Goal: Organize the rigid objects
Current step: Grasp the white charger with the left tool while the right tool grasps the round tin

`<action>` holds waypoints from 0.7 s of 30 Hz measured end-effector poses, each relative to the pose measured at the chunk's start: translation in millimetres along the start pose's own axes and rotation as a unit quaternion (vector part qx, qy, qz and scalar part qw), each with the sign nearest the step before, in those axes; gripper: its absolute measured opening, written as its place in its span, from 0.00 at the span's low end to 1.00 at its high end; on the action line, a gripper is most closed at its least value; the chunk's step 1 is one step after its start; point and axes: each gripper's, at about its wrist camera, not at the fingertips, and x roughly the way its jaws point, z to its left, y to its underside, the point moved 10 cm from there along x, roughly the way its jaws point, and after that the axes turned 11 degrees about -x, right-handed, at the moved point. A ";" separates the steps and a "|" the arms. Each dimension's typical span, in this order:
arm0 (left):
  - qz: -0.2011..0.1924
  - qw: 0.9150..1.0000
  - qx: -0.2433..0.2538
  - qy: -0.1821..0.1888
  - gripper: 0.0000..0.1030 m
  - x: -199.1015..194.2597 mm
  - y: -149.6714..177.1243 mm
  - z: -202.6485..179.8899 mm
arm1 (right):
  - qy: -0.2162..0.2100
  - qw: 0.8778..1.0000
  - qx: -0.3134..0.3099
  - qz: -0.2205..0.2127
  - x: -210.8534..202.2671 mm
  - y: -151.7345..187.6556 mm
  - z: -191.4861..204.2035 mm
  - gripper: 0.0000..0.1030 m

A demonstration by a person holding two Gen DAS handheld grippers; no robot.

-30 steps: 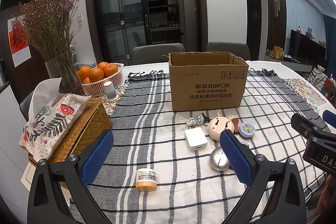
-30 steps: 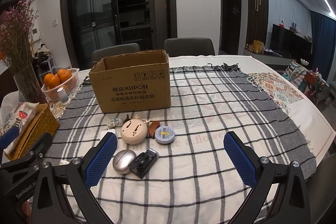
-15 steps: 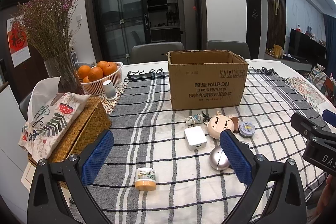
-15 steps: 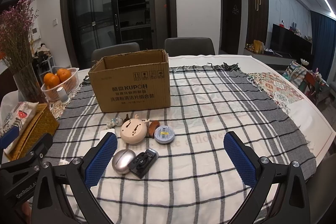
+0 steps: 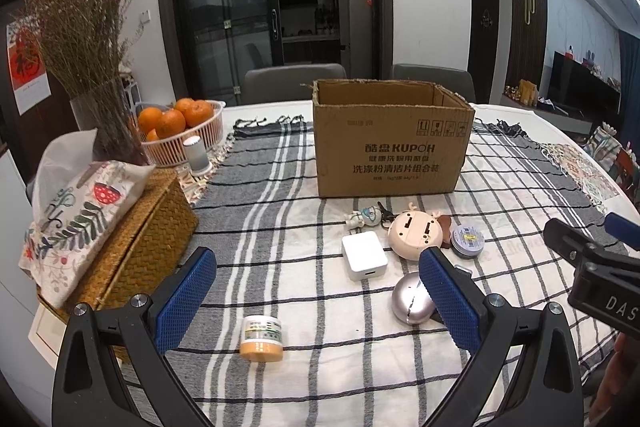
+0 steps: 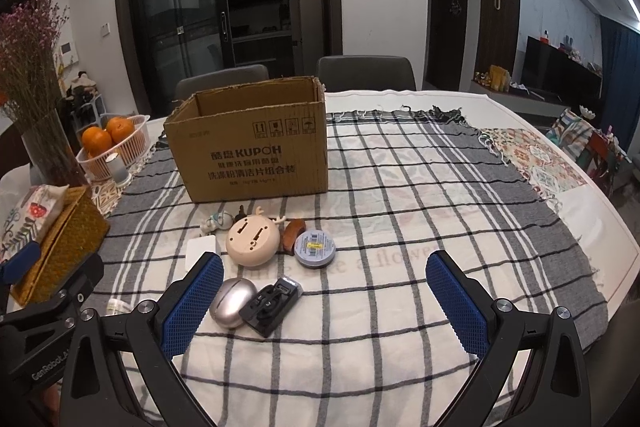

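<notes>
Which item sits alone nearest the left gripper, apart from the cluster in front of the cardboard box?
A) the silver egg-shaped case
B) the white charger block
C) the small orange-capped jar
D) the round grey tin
C: the small orange-capped jar lies by itself on the checked cloth between the open fingers of the left gripper, while the other items crowd together near the cardboard box.
</notes>
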 end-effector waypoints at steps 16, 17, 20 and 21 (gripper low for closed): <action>0.125 0.992 -0.032 -0.003 0.96 68.9 19.3 -15.8 | -0.046 0.992 -0.001 0.119 81.4 17.3 0.6 0.93; 0.131 0.991 -0.032 -0.005 0.95 72.7 20.9 -16.6 | -0.046 0.991 -0.002 0.127 85.9 18.8 0.5 0.93; 0.149 0.988 -0.036 -0.006 0.94 86.2 25.7 -18.6 | -0.048 0.987 -0.007 0.153 100.0 24.9 1.0 0.90; 0.155 0.987 -0.037 -0.007 0.94 90.9 27.0 -19.0 | -0.054 0.986 -0.006 0.160 104.6 27.1 1.9 0.90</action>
